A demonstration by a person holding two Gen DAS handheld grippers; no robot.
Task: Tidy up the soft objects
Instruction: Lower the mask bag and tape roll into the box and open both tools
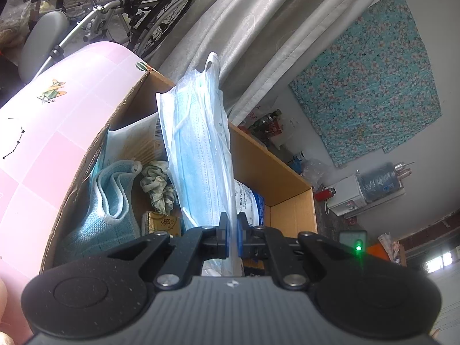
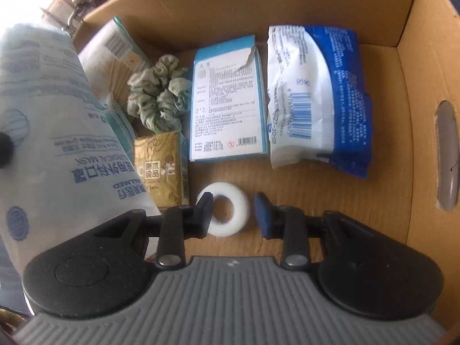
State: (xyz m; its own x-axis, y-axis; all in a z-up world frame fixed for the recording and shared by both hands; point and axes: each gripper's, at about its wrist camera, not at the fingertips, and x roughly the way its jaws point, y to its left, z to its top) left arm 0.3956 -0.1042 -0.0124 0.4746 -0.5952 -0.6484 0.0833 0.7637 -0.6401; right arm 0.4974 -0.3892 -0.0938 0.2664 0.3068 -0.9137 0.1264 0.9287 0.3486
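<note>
My left gripper (image 1: 233, 230) is shut on a clear bag of blue surgical masks (image 1: 198, 149), held upright above the open cardboard box (image 1: 276, 169). The same bag (image 2: 49, 132) fills the left of the right wrist view. My right gripper (image 2: 234, 207) is open inside the box, its fingers on either side of a white tape roll (image 2: 230, 215) lying on the box floor. A green scrunchie (image 2: 158, 100), a gold tissue pack (image 2: 161, 169), a blue-edged carton (image 2: 227, 106) and a blue-and-white soft pack (image 2: 316, 97) lie in the box. A teal knitted cloth (image 1: 106, 207) lies at the box's left side.
The box wall on the right has a handle slot (image 2: 447, 155). A pink tabletop (image 1: 49, 132) lies left of the box. A wheelchair (image 1: 135, 8), grey curtains (image 1: 258, 43) and a floral cloth (image 1: 373, 83) stand behind.
</note>
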